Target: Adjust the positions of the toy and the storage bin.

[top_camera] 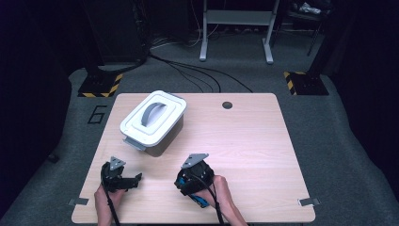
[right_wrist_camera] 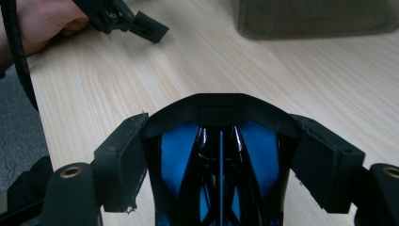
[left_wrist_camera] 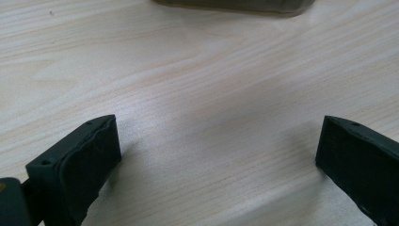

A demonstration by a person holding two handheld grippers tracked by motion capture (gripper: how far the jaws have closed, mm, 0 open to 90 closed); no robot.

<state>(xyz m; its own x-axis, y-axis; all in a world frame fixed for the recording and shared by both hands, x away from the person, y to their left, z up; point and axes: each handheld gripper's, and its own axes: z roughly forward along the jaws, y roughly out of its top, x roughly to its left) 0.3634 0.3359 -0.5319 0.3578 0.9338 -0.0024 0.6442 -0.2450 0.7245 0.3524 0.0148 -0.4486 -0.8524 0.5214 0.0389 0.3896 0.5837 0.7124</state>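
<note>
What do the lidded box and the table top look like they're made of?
The box: probably plastic, with a smooth white lid, a grey handle and a cloudy, half-clear body, as the dull grey-brown wall in the right gripper view suggests. The table top: pale wood grain with a matte, even sheen; whether laminate or solid wood is unclear.

Lidded box (top_camera: 153, 123) blocks table's (top_camera: 244, 141) left rear; right half free

Dim room, grey carpet (top_camera: 329, 122), pale wooden table (top_camera: 244, 141), metal frame legs (top_camera: 235, 28) behind.
</note>
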